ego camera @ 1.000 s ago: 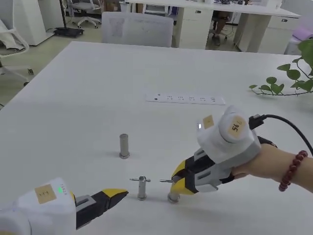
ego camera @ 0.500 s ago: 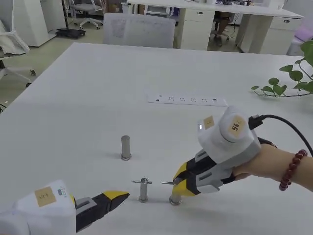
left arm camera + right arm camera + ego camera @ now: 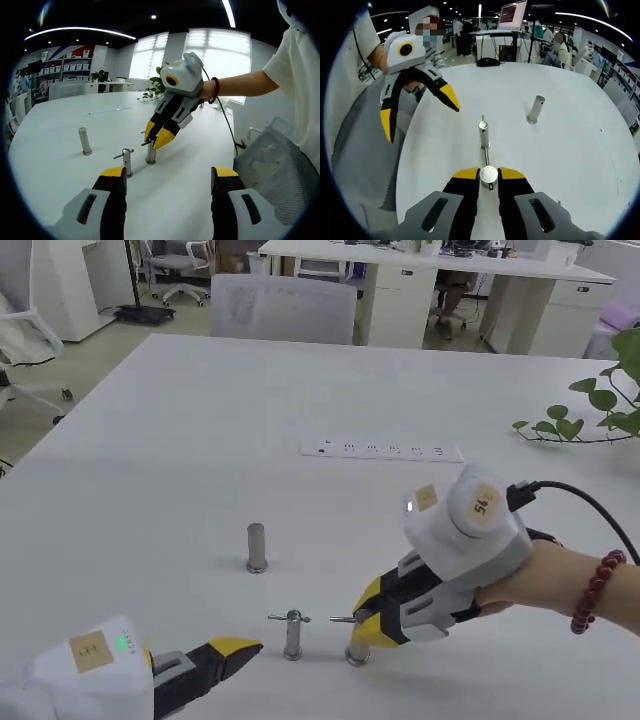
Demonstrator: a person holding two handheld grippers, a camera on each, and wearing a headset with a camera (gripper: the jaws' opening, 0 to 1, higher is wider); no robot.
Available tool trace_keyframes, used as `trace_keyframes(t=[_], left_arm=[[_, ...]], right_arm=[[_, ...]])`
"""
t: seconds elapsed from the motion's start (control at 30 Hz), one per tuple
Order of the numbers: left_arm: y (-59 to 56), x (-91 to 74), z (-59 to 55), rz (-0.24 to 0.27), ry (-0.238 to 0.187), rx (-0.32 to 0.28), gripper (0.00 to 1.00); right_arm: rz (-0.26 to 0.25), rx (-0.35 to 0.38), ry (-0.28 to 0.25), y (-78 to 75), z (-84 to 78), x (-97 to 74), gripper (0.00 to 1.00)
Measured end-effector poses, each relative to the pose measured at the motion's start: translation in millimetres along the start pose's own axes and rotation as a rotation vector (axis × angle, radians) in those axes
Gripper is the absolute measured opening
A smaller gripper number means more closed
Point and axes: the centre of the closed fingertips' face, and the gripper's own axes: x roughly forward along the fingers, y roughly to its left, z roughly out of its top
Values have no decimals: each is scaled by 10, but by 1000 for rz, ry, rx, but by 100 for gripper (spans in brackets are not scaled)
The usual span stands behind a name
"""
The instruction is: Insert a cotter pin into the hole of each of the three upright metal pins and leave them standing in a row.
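Plastic, white and smooth, shells the left gripper [image 3: 228, 654] at the lower left of the head view. Its black jaws with yellow tips stand wide apart, with nothing between them, low over the matte white table [image 3: 150, 440]. Next we see a bare pin [image 3: 256, 545], a plain grey metal cylinder with a flared foot, standing upright farther back and apart from the others. Nearer the front stands the middle pin [image 3: 292, 634], slim and shiny, with a first cotter pin [image 3: 288, 618] lying crosswise through its top. Just beside it stands the third pin [image 3: 357, 652], upright too. A second cotter pin [image 3: 342, 619], thin wire, pokes out level at its top. The right gripper [image 3: 366, 616] has its jaws pinched on that wire (its own view shows the pin's round top between the yellow tips). Beyond lie a flat white power strip [image 3: 382, 450] and a leafy plant [image 3: 600, 405].
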Motion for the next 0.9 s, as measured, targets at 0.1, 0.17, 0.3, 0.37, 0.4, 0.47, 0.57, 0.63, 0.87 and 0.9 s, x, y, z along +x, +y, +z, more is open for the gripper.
trace_keyframes(t=[0.1, 0.17, 0.3, 0.37, 0.4, 0.47, 0.57, 0.63, 0.87, 0.9], left_arm=[[2, -6, 7, 2, -1, 2, 69], [1, -10, 12, 3, -1, 4, 69], [3, -21, 29, 7, -4, 4, 71], [7, -28, 37, 9, -5, 2, 72], [9, -31, 40, 10, -6, 1, 72], [7, -38, 43, 11, -5, 1, 72], [17, -49, 40, 21, -3, -4, 73], [25, -53, 47, 27, -9, -7, 74], [38, -65, 47, 32, -9, -7, 78], [43, -68, 49, 33, -11, -9, 78]], right_arm=[[4, 16, -10, 10, 11, -3, 18], [2, 17, -12, 8, 16, -5, 20], [11, 59, -44, 21, 82, -27, 24], [7, 69, -58, 4, 126, -46, 26], [7, 75, -67, 1, 149, -52, 26], [7, 96, -85, -8, 201, -62, 30], [7, 124, -123, -42, 302, -80, 33], [-2, 130, -140, -76, 354, -84, 33], [-45, 141, -181, -236, 511, -64, 34], [-51, 143, -188, -268, 538, -54, 34]])
